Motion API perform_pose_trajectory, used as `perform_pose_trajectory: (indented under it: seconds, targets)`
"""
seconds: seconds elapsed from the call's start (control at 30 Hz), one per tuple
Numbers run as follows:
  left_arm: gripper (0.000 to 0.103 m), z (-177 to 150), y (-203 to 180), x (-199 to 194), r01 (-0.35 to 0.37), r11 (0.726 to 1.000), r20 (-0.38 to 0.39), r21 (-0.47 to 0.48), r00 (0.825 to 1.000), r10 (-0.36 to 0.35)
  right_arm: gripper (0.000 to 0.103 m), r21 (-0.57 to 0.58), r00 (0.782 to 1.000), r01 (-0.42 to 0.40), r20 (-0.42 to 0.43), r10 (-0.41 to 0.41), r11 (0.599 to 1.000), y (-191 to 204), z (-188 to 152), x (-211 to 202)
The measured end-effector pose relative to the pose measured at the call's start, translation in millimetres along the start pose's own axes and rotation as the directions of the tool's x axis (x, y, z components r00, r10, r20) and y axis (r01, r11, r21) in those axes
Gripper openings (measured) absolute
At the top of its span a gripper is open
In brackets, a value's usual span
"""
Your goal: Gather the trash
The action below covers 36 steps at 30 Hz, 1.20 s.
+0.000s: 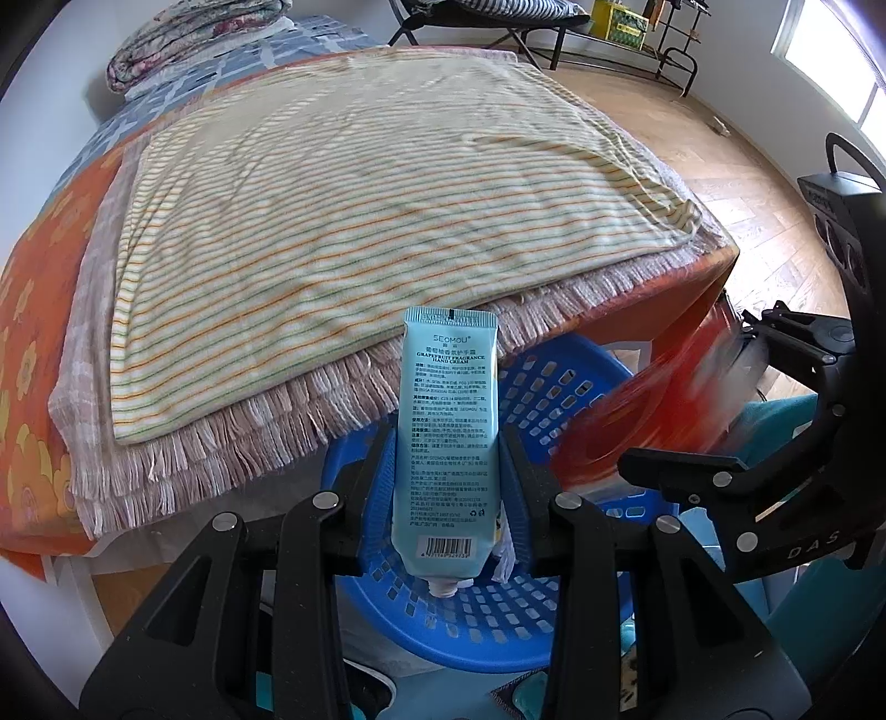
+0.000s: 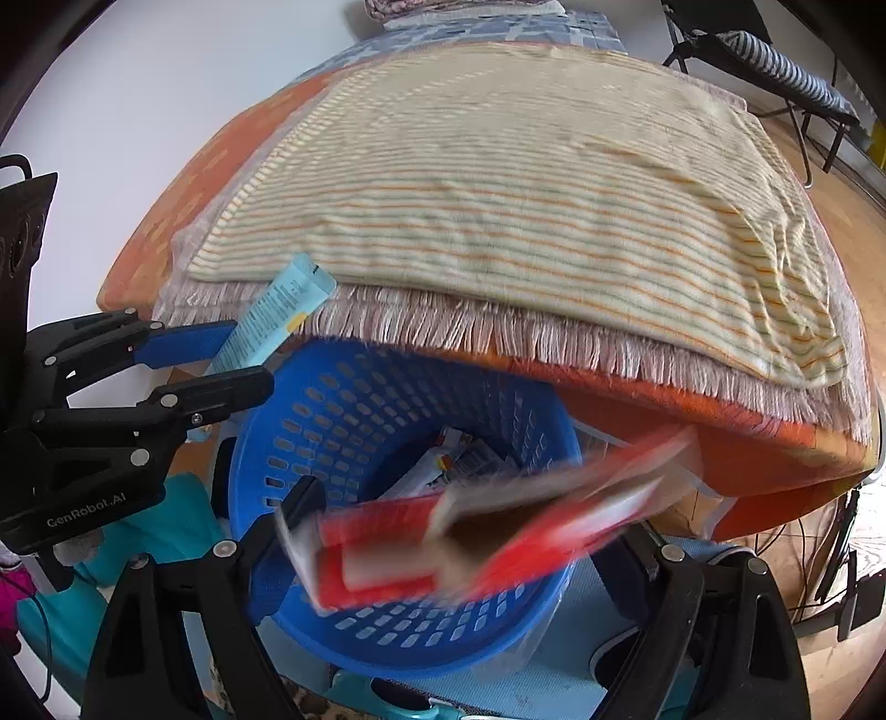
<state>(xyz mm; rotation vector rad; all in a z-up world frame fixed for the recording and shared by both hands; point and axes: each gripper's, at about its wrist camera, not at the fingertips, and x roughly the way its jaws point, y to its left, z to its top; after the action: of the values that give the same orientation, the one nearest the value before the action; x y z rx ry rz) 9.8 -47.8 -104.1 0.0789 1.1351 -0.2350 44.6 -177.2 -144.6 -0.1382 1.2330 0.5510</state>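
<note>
My left gripper (image 1: 447, 443) is shut on a light blue hand cream tube (image 1: 447, 421), upright, cap down, above the blue perforated basket (image 1: 559, 382). The tube (image 2: 277, 315) and left gripper (image 2: 232, 360) also show in the right wrist view, at the basket's (image 2: 343, 410) left rim. A red and white carton (image 2: 476, 531), blurred with motion, lies between my right gripper's wide-apart fingers (image 2: 465, 531), over the basket mouth. It shows as a red blur (image 1: 653, 399) in the left wrist view. Paper wrappers (image 2: 459, 459) lie in the basket.
A table with an orange cloth (image 1: 33, 332), a fringed mat (image 1: 232, 443) and a striped towel (image 1: 360, 221) stands behind the basket. A folding chair (image 1: 487, 22) and a shelf rack (image 1: 637, 33) stand on the wooden floor (image 1: 747, 155) beyond.
</note>
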Motion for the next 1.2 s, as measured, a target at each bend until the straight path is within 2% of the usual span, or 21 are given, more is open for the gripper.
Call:
perform_pose_trajectory:
  seconds: [0.07, 0.17, 0.53, 0.6, 0.67, 0.97, 1.2]
  targets:
    - [0.039, 0, 1, 1, 0.002, 1.000, -0.006, -0.004, 1.000, -0.002, 0.091, -0.001, 1.000, 0.004, -0.001, -0.004, 1.000, 0, 0, 0]
    - [0.051, -1, 1, 2, -0.003, 1.000, 0.001, -0.009, 1.000, 0.003, 0.092, 0.003, 1.000, 0.005, 0.000, -0.005, 1.000, -2, 1, 0]
    - [0.052, -1, 5, 2, -0.019, 1.000, 0.001, -0.022, 1.000, 0.019, 0.093, 0.012, 1.000, 0.016, 0.002, -0.016, 1.000, -4, 0, -1]
    - [0.054, -1, 6, 1, -0.021, 0.999, 0.004, -0.026, 1.000, 0.021, 0.093, 0.015, 1.000, 0.019, 0.007, -0.019, 1.000, -4, 1, -2]
    - [0.063, 0, 8, -1, -0.023, 0.999, 0.014, -0.033, 1.000, 0.024, 0.093, 0.017, 1.000, 0.021, 0.010, -0.021, 1.000, -5, 1, -2]
    - [0.068, 6, 15, -8, -0.037, 0.997, 0.036, -0.066, 0.999, 0.039, 0.093, 0.028, 0.999, 0.021, 0.033, -0.022, 0.999, -7, 4, -9]
    - [0.068, 19, 21, -19, -0.062, 0.994, 0.070, -0.085, 0.995, 0.068, 0.093, 0.032, 0.996, 0.030, 0.087, -0.033, 0.999, -7, 15, -23]
